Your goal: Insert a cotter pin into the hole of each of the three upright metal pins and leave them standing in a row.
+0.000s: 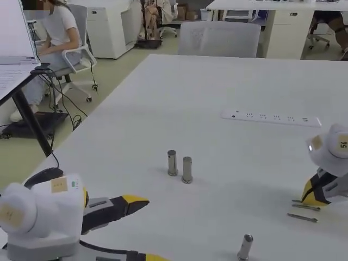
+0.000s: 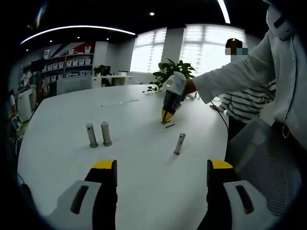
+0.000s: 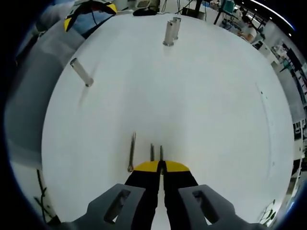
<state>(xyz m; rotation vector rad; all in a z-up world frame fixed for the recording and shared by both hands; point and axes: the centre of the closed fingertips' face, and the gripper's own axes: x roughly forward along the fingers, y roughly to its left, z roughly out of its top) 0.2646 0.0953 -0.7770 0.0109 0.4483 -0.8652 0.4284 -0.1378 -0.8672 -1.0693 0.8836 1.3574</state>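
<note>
Apparently mid-pickup, right gripper (image 3: pixel 160 166) pinched a cotter pin (image 3: pixel 161 152) at four o'clock, left gripper (image 2: pixel 163 165) gaped; lifting toward a metal pin (image 1: pixel 245 246) seemed next.

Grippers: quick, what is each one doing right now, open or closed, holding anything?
Left gripper: open, holding nothing.
Right gripper: shut, apparently on a cotter pin that sticks out from its tips.

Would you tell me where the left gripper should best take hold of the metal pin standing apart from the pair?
Take the lone metal pin by its lower shaft, with the open left gripper coming in level from its own side, one jaw on each flank. It stands upright and round, and a low grip probably leaves the top free.
</note>
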